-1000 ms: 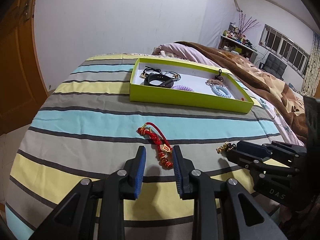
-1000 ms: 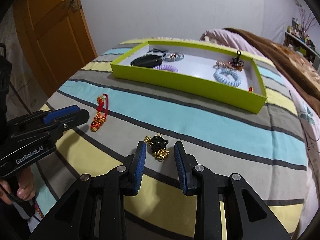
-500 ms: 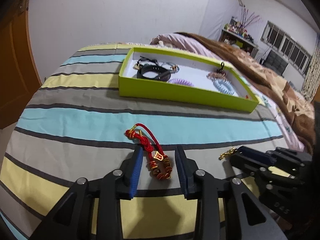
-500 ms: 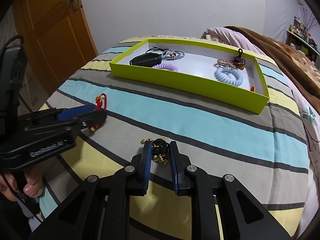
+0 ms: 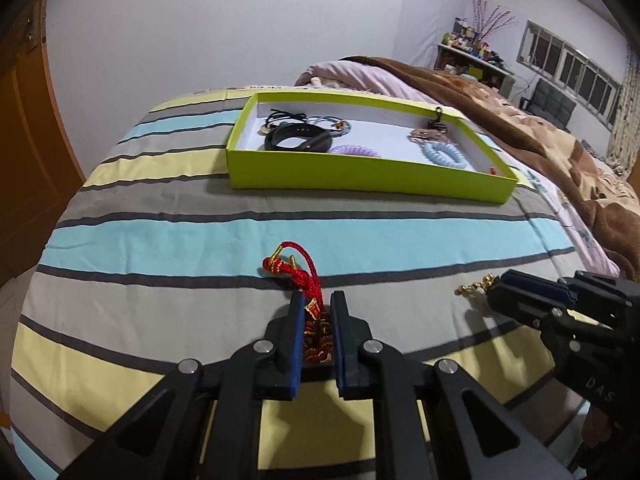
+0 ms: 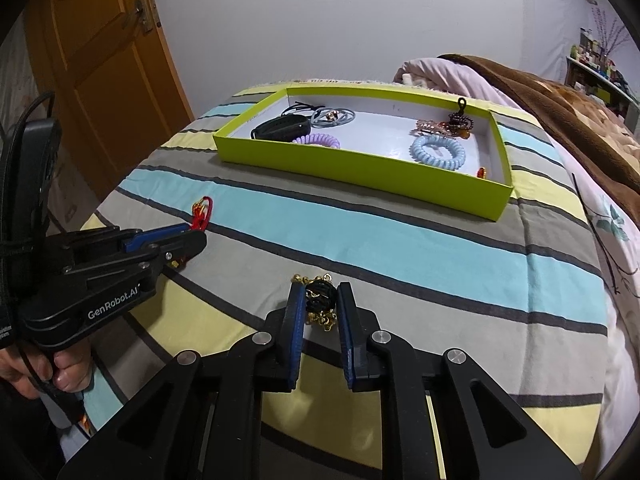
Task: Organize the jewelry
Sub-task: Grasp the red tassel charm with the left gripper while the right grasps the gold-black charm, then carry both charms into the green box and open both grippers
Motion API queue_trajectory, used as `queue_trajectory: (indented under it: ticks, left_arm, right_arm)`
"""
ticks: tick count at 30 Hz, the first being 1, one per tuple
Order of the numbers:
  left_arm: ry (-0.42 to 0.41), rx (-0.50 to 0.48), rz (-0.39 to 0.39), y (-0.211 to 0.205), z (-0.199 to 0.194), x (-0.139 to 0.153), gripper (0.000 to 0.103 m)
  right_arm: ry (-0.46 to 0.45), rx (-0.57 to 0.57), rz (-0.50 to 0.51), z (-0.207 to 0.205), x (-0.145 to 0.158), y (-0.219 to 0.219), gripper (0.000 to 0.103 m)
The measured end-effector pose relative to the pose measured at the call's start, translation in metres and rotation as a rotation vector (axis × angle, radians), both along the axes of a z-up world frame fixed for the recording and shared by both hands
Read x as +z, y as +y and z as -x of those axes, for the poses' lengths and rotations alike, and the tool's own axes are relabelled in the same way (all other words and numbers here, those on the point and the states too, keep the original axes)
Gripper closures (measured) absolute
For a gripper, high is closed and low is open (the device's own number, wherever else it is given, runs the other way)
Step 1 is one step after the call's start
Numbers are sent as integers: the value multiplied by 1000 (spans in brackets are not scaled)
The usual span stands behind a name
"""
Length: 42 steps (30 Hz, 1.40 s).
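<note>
Since earlier frame: both sets of jaws just closing. L gripper (image 5: pixel 316 312) now clamped on red cord charm (image 5: pixel 306 280), R gripper (image 6: pixel 320 300) on black-gold piece (image 6: pixel 319 300). Both still on striped bedspread (image 5: pixel 160 240); green tray (image 5: pixel 360 176) at 12 o'clock, prob. drop-off.

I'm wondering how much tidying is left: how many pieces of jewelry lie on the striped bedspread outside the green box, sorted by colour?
Red cord piece: 1
Black-and-gold piece: 1
Total: 2
</note>
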<state>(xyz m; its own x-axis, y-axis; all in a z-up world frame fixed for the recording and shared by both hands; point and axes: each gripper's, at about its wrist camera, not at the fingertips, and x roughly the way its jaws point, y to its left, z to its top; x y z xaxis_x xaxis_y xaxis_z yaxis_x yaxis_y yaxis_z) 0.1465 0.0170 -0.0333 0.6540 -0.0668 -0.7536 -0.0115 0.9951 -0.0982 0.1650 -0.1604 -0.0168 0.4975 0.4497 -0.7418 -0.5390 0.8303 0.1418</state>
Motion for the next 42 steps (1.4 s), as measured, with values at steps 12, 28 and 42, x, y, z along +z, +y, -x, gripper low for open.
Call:
queue_trajectory:
  ticks: [12, 28, 42]
  left_arm:
    - [-115, -45, 44, -5, 27, 31, 90]
    - [-188, -73, 44, -17, 27, 60, 90]
    - [-210, -104, 26, -29, 3, 73, 90]
  right_arm:
    - [-47, -35, -39, 16, 19, -16, 87]
    - [-125, -72, -76, 17, 50, -32, 87]
    - [-153, -71, -80, 1, 63, -30, 87]
